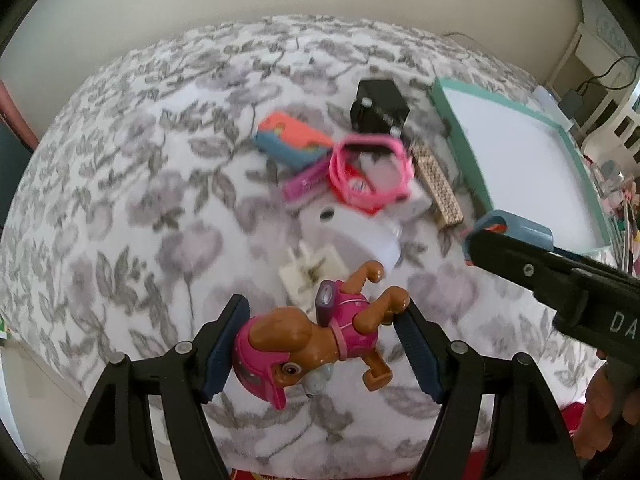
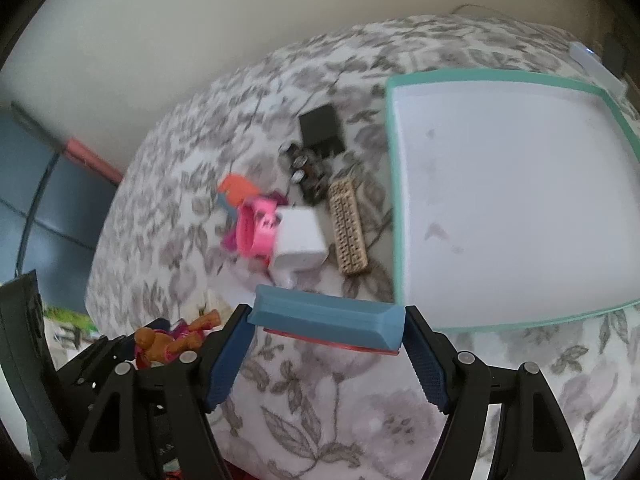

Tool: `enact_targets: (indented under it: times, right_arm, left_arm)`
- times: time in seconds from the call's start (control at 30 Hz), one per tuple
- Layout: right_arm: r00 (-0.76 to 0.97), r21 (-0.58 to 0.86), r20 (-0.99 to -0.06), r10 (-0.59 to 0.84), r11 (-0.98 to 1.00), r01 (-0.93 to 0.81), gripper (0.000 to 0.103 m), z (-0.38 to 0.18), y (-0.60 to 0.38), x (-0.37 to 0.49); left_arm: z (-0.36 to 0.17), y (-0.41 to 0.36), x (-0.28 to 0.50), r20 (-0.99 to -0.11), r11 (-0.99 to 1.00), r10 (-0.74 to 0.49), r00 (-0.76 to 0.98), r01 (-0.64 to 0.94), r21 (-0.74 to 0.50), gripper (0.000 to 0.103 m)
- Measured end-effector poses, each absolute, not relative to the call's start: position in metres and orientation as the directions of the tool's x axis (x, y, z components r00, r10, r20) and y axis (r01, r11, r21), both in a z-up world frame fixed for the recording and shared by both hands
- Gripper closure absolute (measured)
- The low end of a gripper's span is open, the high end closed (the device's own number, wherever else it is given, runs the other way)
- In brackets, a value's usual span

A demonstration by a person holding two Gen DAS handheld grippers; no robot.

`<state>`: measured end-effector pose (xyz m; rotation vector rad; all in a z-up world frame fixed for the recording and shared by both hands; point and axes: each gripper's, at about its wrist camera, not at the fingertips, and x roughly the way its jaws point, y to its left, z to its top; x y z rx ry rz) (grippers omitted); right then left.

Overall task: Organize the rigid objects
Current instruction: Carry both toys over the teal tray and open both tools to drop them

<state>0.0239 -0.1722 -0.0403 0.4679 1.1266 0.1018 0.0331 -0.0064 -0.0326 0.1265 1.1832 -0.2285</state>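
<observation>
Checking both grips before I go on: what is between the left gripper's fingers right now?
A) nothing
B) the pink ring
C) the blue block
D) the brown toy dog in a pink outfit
D: in the left wrist view the brown toy dog sits clamped between the left gripper's fingers, while the blue block is held by the right gripper and the pink ring lies on the bedspread.

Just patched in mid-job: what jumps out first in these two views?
The toy dog in pink stands out first, clamped sideways in the left claw above the floral bedcover. Next, the right claw grips a blue block with a red underside by its ends, near the front rim of the teal-rimmed white tray, which has nothing in it. A small clutter around a pink ring lies left of the tray.
</observation>
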Motion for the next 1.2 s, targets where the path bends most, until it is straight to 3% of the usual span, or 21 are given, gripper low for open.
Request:
enact_targets:
  times: [0.53, 0.83, 1.2]
  right_arm:
    - [0.497, 0.326, -0.865, 0.075, 0.836, 0.441, 0.026, -0.044, -0.277, 0.024]
    - [0.465, 0.235, -0.882, -0.079, 0.781, 0.579, 0.026, -0.051, -0.328, 0.012]
    - [0.426, 0.162, -0.886, -0.183, 0.738, 0.655, 0.026, -0.060, -0.372, 0.002]
  left_arm:
    - [0.018, -0.106, 0.088, -0.913, 0.954, -0.114, 0.391, 0.298, 0.009, 0.028]
    - [0.002, -0.184, 0.101, -0.908, 0.947, -0.174, 0.381, 0.318, -0.048, 0.028]
    - [-0.030, -0.223, 0.118, -0.910, 0.958, -0.192, 0.367, 0.273, -0.092, 0.027]
